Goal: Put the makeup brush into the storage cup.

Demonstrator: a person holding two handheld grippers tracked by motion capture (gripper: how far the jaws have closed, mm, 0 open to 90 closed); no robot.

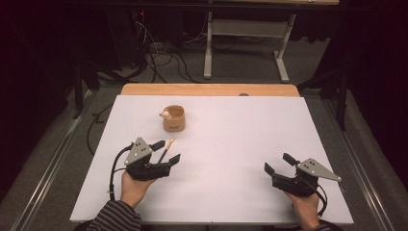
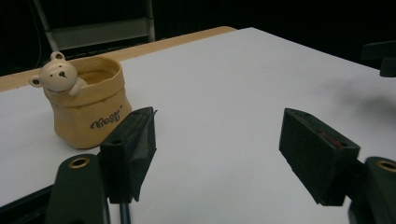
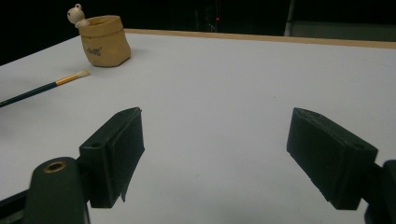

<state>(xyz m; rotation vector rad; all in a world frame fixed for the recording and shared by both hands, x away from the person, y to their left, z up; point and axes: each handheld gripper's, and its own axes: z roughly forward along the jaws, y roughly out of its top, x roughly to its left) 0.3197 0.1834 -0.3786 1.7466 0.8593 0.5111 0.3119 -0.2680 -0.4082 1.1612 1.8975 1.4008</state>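
Left gripper [image 1: 166, 151] gaping over paintbrush [image 1: 167, 149], right gripper [image 1: 277, 163] wide, empty — bear cup [image 2: 86, 100] near, brush tip [image 3: 83, 73] clear

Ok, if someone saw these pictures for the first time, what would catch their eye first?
Probably the tan pouch-shaped cup with a little bear figure peeking over its rim, standing alone toward the far left of the white table. Next, the paintbrush lying flat between the open jaws of the left gripper. The right gripper sits open at the near right.
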